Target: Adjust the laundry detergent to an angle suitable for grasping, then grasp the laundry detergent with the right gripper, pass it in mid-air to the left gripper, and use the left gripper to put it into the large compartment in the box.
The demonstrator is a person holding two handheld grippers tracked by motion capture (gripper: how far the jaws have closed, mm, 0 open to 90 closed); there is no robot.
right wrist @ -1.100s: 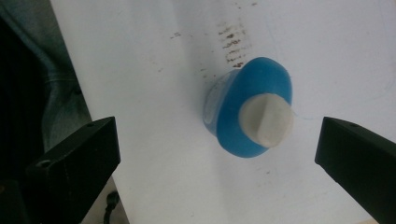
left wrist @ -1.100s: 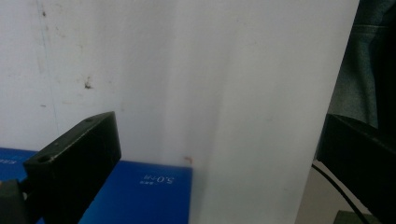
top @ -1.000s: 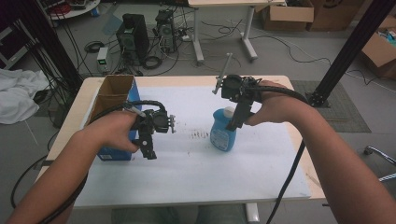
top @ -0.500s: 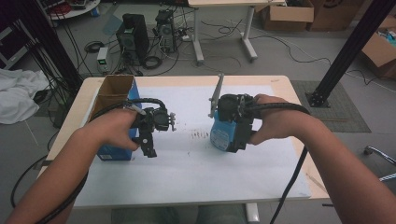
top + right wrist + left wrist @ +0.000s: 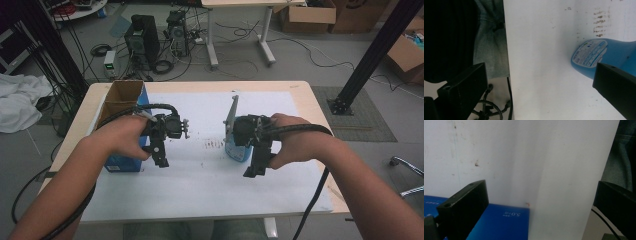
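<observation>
Two claws hung over the white sheet (image 5: pixel 200 185) on the worktop (image 5: pixel 305 100), both spread, pinching nothing. Left claw (image 5: pixel 161 159) sat beside the blue box (image 5: pixel 122 162). Right claw (image 5: pixel 252 169) was just beside the blue bottle (image 5: pixel 604 57), which stood on the sheet.

A pale wooden tabletop (image 5: pixel 310 100) carries a white sheet (image 5: pixel 200 185) over most of it, and on the sheet stand a blue box (image 5: pixel 122 162) at left and a blue bottle (image 5: pixel 239 152) near centre.
</observation>
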